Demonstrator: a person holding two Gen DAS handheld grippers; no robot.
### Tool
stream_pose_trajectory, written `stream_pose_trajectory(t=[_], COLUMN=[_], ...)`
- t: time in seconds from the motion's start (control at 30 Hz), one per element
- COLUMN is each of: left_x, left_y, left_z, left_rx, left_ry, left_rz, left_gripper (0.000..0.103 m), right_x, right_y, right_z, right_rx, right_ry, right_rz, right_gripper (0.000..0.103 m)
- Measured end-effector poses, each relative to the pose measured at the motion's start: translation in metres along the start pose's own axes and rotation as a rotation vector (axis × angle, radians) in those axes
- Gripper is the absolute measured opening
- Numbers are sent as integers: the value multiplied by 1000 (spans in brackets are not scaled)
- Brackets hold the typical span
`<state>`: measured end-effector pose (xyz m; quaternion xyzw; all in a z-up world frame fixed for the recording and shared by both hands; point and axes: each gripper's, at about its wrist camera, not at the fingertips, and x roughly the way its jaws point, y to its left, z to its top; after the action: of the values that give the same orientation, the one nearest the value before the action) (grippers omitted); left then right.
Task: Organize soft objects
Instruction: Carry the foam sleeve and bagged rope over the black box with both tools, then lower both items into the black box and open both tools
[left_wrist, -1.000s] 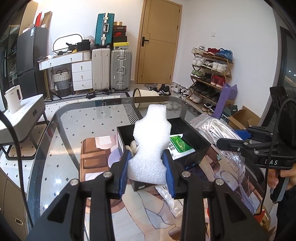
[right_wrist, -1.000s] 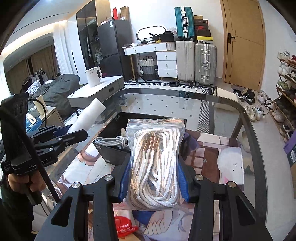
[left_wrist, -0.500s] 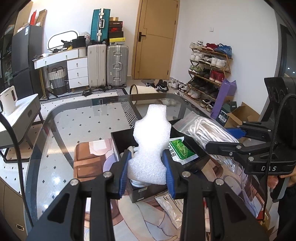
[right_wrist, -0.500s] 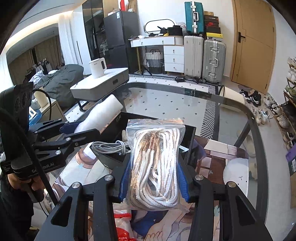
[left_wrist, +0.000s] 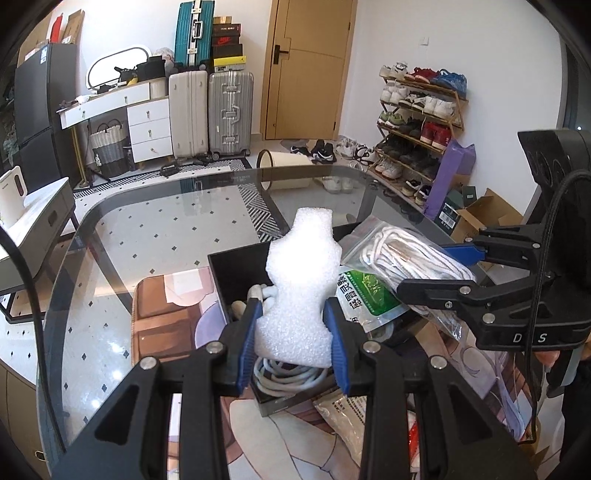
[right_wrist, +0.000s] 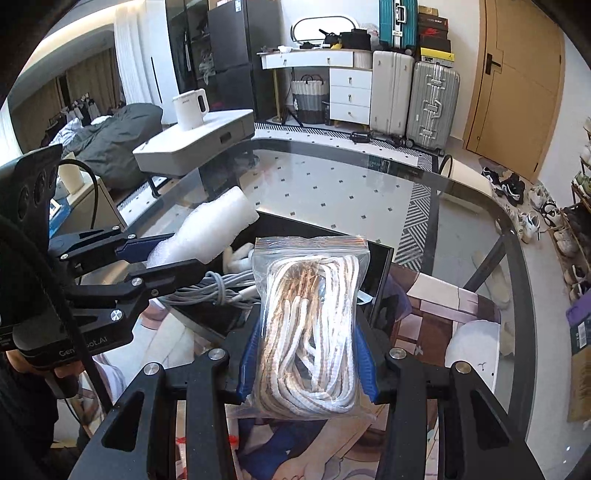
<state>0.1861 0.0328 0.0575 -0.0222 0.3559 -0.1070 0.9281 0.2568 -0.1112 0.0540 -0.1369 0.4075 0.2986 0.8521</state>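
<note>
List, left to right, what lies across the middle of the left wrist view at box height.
Glass table → black box → white foam piece shut in the left gripper → green-printed packet → bag of white rope → right gripper.

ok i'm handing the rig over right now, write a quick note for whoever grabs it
Left gripper: shut on the white foam piece, held above the black box.
Right gripper: shut on the bag of white rope, also over the box, beside the foam.
In the box already: a grey cable coil and a green-labelled packet.
Left to do: lower and release both items into the box. A clear packet lies on the printed mat in front of the box and probably goes in next.
</note>
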Motion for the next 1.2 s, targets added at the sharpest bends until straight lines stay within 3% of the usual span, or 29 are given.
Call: stream_pose_trajectory(t=[0.63,1.2], left_x=[36,35], left_y=[-8,-17], left_z=[9,4], left_rx=[18,108], left_ry=[60,65], left_rz=[4,-6], left_gripper=[33,33], right_x=[35,48], right_y=[5,12], right_z=[20,10], right_rx=[-100,-72], right_ry=[66,92], right_rz=[4,-16], right_gripper=[45,44])
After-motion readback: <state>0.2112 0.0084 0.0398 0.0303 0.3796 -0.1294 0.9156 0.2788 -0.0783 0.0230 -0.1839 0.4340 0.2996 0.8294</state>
